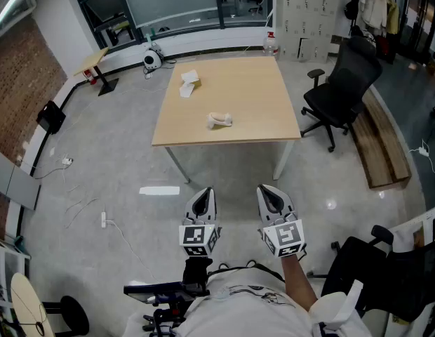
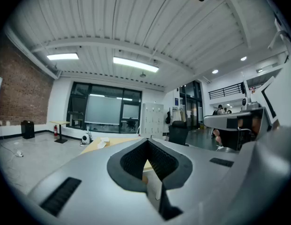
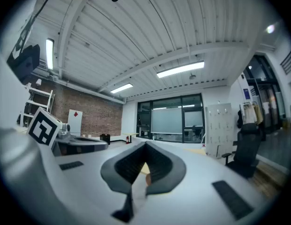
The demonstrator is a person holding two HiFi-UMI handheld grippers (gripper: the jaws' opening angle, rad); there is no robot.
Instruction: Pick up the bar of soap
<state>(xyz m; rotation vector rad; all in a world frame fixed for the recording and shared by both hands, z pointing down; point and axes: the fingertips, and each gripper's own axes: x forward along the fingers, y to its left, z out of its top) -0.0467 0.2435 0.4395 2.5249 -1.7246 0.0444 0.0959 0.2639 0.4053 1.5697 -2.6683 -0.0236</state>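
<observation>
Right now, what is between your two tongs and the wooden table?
Nothing: in the head view only bare grey floor separates the left tongs and right tongs from the table. A white strip lies off to the left.

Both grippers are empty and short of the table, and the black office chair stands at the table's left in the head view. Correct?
Not quite. The head view shows the black office chair at the right of the table, not the left. The left gripper and right gripper are indeed empty and short of the table.
</observation>
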